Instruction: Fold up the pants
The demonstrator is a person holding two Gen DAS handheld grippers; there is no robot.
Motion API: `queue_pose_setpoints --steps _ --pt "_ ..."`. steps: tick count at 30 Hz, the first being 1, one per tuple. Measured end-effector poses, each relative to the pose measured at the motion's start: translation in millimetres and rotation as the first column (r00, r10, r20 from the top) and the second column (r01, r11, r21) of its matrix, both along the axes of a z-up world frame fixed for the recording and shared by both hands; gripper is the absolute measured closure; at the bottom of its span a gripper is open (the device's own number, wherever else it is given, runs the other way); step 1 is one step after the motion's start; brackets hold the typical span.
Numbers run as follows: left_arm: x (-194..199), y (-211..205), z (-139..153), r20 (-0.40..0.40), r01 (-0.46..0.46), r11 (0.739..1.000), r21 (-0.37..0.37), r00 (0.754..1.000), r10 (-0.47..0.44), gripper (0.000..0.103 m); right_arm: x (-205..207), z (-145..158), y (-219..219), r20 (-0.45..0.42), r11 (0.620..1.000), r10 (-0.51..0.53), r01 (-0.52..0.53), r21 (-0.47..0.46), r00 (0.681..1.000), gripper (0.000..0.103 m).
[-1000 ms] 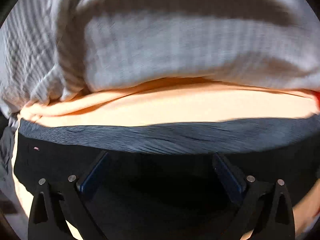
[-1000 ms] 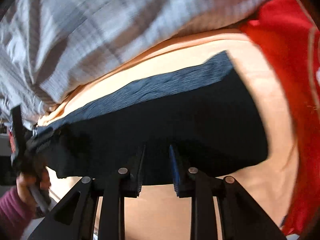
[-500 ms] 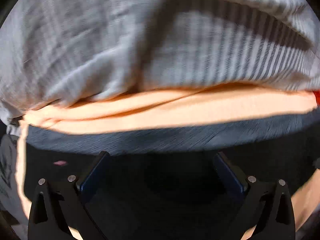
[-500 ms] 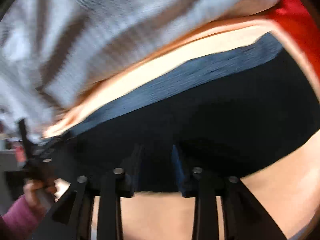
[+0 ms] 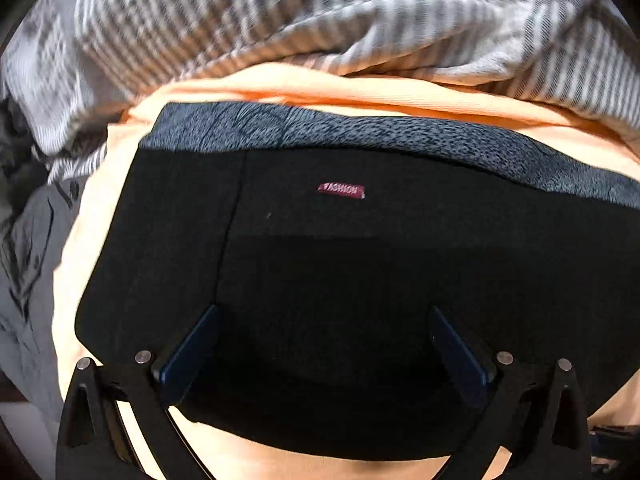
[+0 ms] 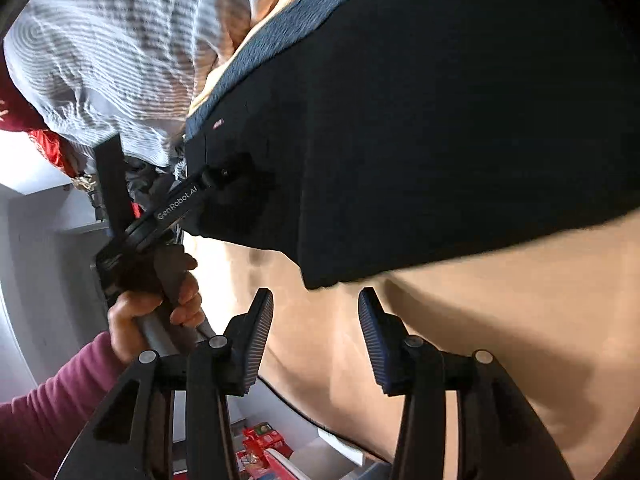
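Observation:
The black pants (image 5: 360, 260) lie folded on an orange cloth (image 5: 360, 88), grey waistband (image 5: 360, 132) at the far side and a small red label (image 5: 341, 190) below it. My left gripper (image 5: 324, 344) hovers over them, open wide, nothing pinched between its fingers. In the right wrist view the pants (image 6: 440, 120) fill the upper right. My right gripper (image 6: 316, 320) sits just short of their near corner. Its jaws are opening and nothing is between them. The left gripper (image 6: 224, 178) shows there over the pants' left part, held by a hand (image 6: 160, 304).
A grey-and-white striped cloth (image 5: 280, 12) is bunched behind the pants. A grey garment (image 5: 24, 280) lies at the left edge. In the right wrist view I see a magenta sleeve (image 6: 52, 400), red fabric (image 6: 24, 116) at far left, and red items (image 6: 264, 452) below the surface's edge.
My right gripper let go of the pants' near edge, drew back off it and spread its jaws. The left gripper slid over the pants, bringing the label and the left side edge into view.

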State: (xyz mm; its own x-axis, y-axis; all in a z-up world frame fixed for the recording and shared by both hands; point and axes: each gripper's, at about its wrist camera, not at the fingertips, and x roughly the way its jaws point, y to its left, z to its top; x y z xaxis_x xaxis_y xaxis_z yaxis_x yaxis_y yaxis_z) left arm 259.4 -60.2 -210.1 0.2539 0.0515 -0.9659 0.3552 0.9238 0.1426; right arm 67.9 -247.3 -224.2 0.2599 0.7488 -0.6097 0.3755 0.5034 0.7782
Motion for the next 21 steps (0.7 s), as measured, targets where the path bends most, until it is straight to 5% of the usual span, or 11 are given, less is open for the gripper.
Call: queue_pose_setpoints --steps 3,4,6,10,14,18,21 --pt "-6 -9 9 -0.011 0.003 0.999 -0.036 1.0 -0.004 0.0 13 5 8 0.037 1.0 -0.02 0.021 -0.016 0.999 0.054" --pt "-6 -4 7 -0.011 0.01 0.999 -0.037 1.0 -0.011 0.0 15 5 8 0.035 0.999 -0.024 0.025 -0.02 0.999 0.059" --pt "-20 0 6 -0.007 0.018 0.999 -0.036 1.0 -0.019 0.0 23 4 4 -0.004 0.999 -0.02 0.02 -0.049 1.0 0.091" --pt "-51 -17 19 0.003 0.021 0.999 -0.038 1.0 -0.021 0.0 7 -1 4 -0.072 0.999 -0.047 0.045 -0.029 0.996 0.101" --pt "-57 -23 33 0.006 0.016 1.0 -0.021 1.0 -0.016 0.0 -6 30 5 -0.065 0.989 0.035 -0.044 -0.143 0.997 0.098" --pt "-60 -24 39 -0.008 -0.005 1.0 -0.008 1.0 0.005 0.0 11 67 -30 0.028 0.949 0.016 -0.007 -0.317 0.999 0.098" --pt "-70 -29 45 -0.015 -0.007 1.0 0.017 1.0 0.007 0.0 35 69 -63 0.047 0.916 -0.017 0.035 -0.4 0.999 0.079"
